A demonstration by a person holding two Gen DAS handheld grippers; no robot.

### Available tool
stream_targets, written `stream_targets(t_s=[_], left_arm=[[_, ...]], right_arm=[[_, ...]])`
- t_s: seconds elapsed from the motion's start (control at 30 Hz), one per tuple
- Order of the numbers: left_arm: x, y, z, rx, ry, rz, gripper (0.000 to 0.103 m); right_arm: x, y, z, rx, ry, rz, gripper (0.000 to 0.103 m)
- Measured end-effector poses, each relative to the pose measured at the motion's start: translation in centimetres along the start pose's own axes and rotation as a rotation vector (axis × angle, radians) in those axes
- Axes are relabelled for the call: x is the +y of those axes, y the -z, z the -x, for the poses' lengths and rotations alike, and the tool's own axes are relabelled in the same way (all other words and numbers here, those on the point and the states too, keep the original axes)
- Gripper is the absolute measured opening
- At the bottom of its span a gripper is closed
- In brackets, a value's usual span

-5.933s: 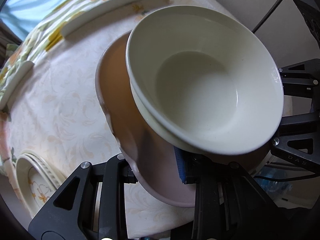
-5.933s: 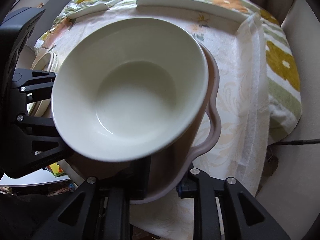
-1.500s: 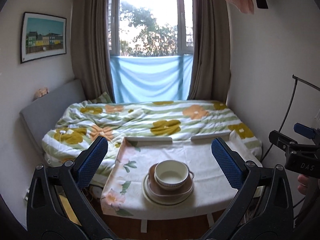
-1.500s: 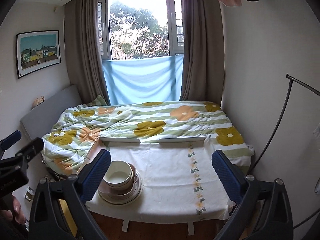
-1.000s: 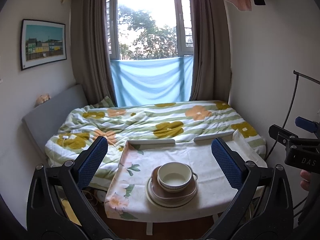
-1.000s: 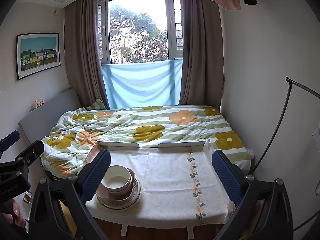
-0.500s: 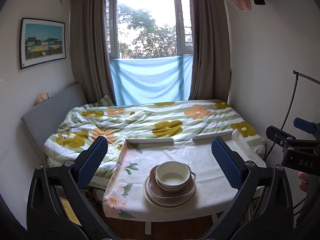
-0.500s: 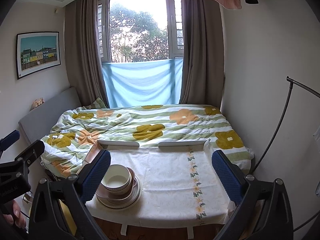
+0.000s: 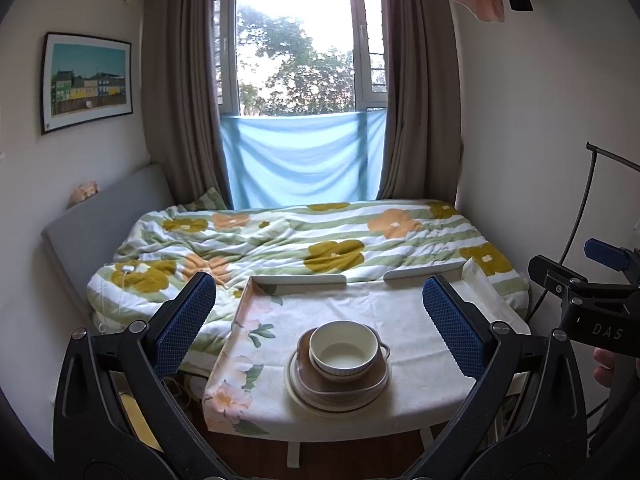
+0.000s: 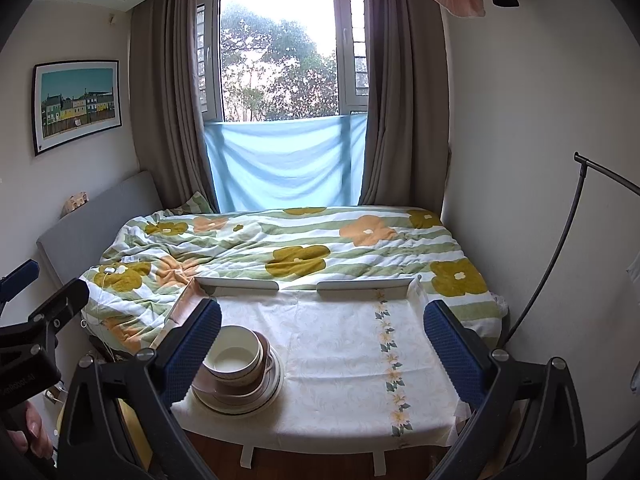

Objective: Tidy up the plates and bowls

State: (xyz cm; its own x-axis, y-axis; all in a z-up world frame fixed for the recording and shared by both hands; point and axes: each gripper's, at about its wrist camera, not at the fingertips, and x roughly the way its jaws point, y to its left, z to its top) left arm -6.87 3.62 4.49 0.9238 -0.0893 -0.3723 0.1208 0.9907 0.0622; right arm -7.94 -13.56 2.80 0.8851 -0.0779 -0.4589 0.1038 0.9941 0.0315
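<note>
A cream bowl [image 9: 343,350] sits in a brown handled dish [image 9: 344,380], which rests on cream plates [image 9: 316,398], all one stack on the cloth-covered table [image 9: 412,320]. The stack also shows in the right wrist view, with the bowl [image 10: 234,356] on the plates [image 10: 240,400] at the table's near left. My left gripper [image 9: 320,320] is open and empty, held back from the table. My right gripper [image 10: 322,332] is open and empty, also well back. Its left finger hides part of the stack.
A bed with a flowered quilt [image 9: 300,240] lies behind the table, under a curtained window [image 9: 300,60]. Two white rails [image 10: 236,282] edge the table's far side. A black stand pole [image 10: 560,260] rises at the right wall. The right gripper's body [image 9: 592,304] shows at the left view's right edge.
Since 5.9 s ago both grippers let go of the brown dish with the bowl and pulled far back. Over the last second the views only drift slightly.
</note>
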Motion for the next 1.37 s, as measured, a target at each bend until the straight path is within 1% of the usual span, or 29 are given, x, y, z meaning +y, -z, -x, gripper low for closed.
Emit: stream_targets(t_s=[0.87,0.97,1.13,1.37], left_arm=[[0.18,0.00,-0.06,-0.004,-0.018,0.006,0.103],[0.21,-0.02,-0.04,-0.011,-0.026,0.004,0.103],[0.28,0.08,0.15,-0.037,-0.062,-0.003,0.103],[0.41,0.04,-0.37,-0.052,-0.048,-0.006,0.103]], right_arm=[[0.01,0.04,-0.07,0.002,0.003,-0.003,0.101],[0.04,0.03,-0.06,0.002,0.003,-0.003,0.101],[0.09,0.02,-0.05,0.004,0.005,-0.003,0.101],[0.17,-0.04,-0.18,0.008,0.003,-0.007,0.101]])
